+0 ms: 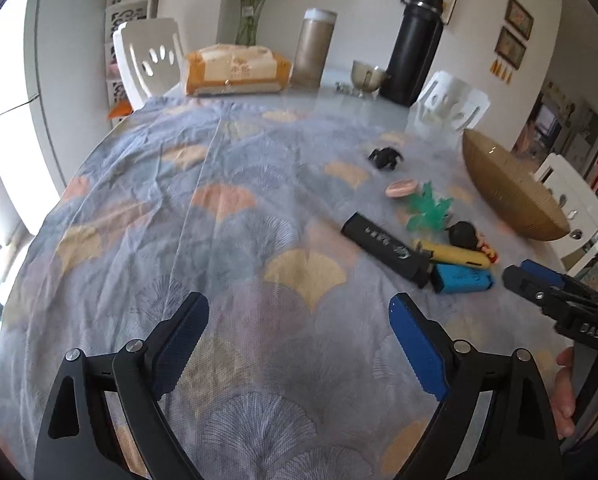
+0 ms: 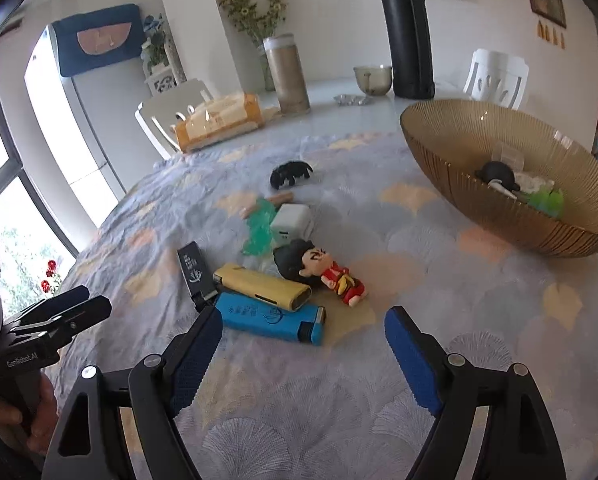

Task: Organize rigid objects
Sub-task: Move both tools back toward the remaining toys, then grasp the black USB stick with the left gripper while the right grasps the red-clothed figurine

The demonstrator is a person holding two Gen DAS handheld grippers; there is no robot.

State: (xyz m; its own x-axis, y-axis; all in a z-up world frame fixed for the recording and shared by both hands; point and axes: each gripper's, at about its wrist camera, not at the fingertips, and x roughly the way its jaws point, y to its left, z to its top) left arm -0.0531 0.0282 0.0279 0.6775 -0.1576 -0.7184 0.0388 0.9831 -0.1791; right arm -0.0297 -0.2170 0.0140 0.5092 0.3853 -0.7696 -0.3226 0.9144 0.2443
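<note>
Clutter is sitting in a tight cluster on the patterned tablecloth (image 2: 299, 400), and the biggest risk is coming from that crowding. The ribbed bowl (image 2: 451, 184), already holding a few small pieces, is resting at two o'clock in the right wrist view, well apart from the pile.

The right gripper (image 2: 303, 356) is hanging with its jaws spread wide and nothing between them; the left gripper (image 1: 299, 344) is likewise standing apart and empty over bare cloth, with the cluster at two o'clock from it.

The blue lighter (image 2: 271, 320) is lying just beyond the right gripper's left finger, touching the yellow lighter (image 2: 263, 286) behind it. The black stick (image 2: 193, 270) is leaning in at ten o'clock. A grab at the blue one is likely dragging the yellow one along, or nudging the doll (image 2: 319, 268), which is lying just beside them. The loose cloth could also be bunching under a fingertip.

Farther back, the white charger (image 2: 291, 224) is sitting beside the green plastic leaf (image 2: 259, 228), and the black claw clip (image 2: 291, 174) is lying alone at twelve o'clock.
</note>
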